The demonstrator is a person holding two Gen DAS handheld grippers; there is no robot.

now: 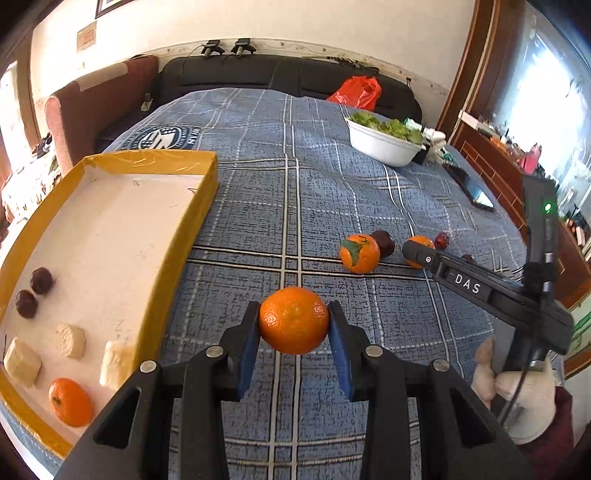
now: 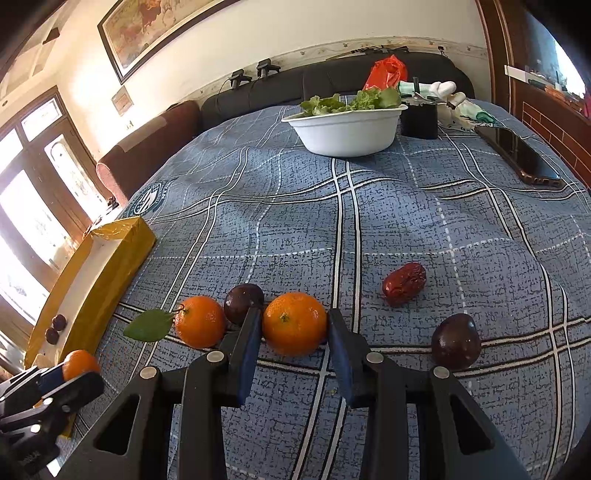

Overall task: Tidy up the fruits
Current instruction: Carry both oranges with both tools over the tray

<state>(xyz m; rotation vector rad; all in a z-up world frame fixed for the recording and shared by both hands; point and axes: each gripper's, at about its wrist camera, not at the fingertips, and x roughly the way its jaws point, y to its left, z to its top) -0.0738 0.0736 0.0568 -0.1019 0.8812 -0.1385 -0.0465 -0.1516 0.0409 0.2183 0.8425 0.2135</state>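
Two claws each grip an orange: the left claw point(image 1: 293, 321) is clamped on a tangerine point(image 1: 293, 320) lifted above the blue plaid cloth beside the yellow tray point(image 1: 177, 236), while the right claw point(image 2: 294, 325) pinches a second tangerine point(image 2: 294, 323) resting on the cloth between a leafy orange point(image 2: 199, 321) and a dark plum point(image 2: 456, 341)

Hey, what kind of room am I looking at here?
Probably a living room in a home: a plaid cloth covers the work surface, a dark sofa lines the wall behind it, and a framed painting hangs above. Lettuce fills a white bowl.
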